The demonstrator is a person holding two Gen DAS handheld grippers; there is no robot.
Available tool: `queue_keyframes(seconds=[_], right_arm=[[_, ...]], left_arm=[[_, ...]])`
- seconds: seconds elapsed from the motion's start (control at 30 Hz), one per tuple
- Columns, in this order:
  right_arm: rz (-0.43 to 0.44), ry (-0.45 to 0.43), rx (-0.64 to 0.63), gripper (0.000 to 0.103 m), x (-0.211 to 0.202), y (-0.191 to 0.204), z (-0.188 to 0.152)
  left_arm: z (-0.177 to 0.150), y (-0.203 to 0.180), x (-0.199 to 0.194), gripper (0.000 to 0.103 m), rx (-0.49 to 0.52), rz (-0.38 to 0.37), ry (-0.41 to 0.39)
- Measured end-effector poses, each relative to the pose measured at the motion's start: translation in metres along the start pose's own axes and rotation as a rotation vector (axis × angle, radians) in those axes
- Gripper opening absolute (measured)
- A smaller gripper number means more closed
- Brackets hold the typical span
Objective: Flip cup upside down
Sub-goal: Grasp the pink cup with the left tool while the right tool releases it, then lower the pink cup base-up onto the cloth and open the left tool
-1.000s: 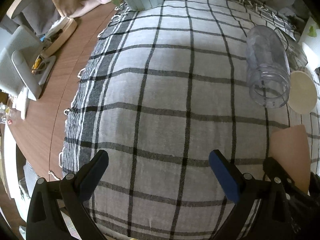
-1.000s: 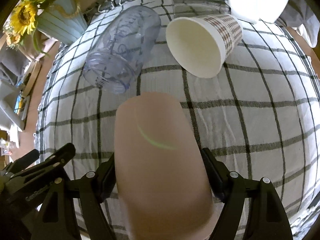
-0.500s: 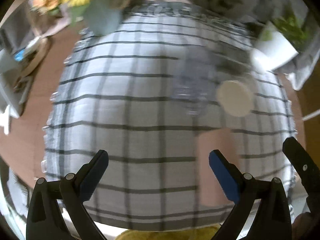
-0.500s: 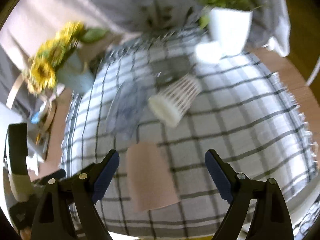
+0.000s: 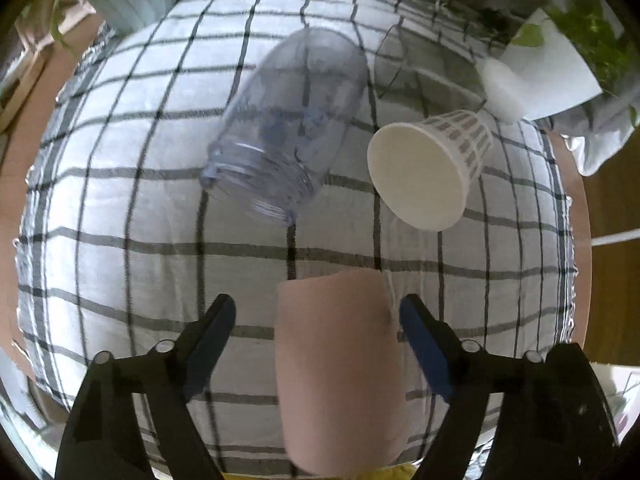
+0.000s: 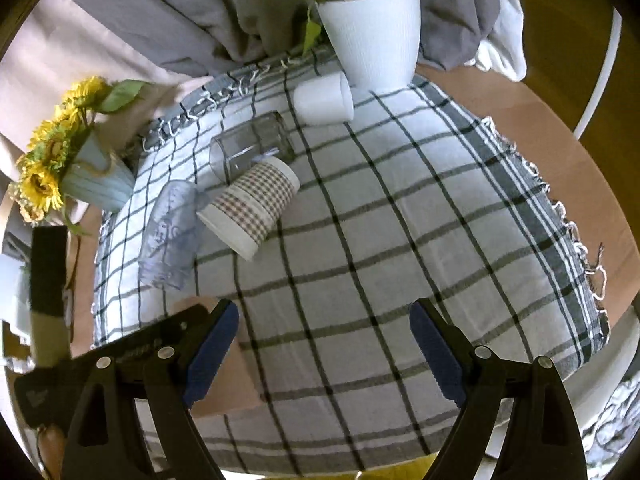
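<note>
A pink cup (image 5: 340, 368) stands on the checked tablecloth (image 5: 120, 208) with its flat end up, between the fingers of my left gripper (image 5: 316, 320). The jaws are open, with gaps on both sides of the cup. In the right wrist view the pink cup (image 6: 232, 376) shows partly behind the left finger. My right gripper (image 6: 324, 324) is open and empty, raised above the cloth to the right of the cup.
A clear plastic jar (image 5: 284, 128), a checked paper cup (image 5: 428, 172), a glass (image 6: 248, 148) and a white cup (image 6: 324, 98) lie on their sides farther back. A white plant pot (image 6: 372, 36) and a sunflower vase (image 6: 92, 180) stand at the far edge.
My right gripper has let go of the pink cup and pulled up and away to the right. My left gripper has swung right and now straddles the cup.
</note>
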State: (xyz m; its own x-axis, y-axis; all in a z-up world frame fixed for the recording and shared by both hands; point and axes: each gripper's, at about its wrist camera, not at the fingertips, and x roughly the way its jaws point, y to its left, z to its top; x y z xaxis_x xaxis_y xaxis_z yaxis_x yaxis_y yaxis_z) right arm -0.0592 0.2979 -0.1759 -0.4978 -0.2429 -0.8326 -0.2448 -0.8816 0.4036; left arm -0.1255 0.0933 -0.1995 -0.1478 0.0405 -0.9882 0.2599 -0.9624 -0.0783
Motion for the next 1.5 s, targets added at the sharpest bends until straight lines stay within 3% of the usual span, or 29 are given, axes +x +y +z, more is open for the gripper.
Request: queue_keyframes(seconds=[0.23,0.37,0.67,0.87,1.23,1.5], right_arm=[[0.027,0.031,-0.037,0.088,0.01,-0.004,0.006],[0.041,0.041,-0.049,0.088,0.01,-0.008,0.008],[0.089,0.004,-0.07,0.088,-0.008,-0.015,0.017],[0.101,-0.025,-0.111,0.088,-0.018,-0.015,0.018],[0.082,-0.026,-0.121,0.088,-0.018,-0.025,0.013],[0.065,-0.031,-0.114,0.088,-0.018,-0.027,0.015]], left_arm=[[0.003,-0.001,0.023,0.064,-0.068,-0.028,0.053],[-0.001,-0.006,0.016,0.064,-0.067,-0.003,0.028],[-0.021,-0.016,-0.037,0.064,-0.017,0.025,-0.149],[-0.025,-0.024,-0.047,0.063,0.002,0.036,-0.22],[-0.017,-0.042,-0.031,0.063,0.061,0.08,-0.256],[-0.012,-0.041,-0.027,0.064,0.056,0.059,-0.243]])
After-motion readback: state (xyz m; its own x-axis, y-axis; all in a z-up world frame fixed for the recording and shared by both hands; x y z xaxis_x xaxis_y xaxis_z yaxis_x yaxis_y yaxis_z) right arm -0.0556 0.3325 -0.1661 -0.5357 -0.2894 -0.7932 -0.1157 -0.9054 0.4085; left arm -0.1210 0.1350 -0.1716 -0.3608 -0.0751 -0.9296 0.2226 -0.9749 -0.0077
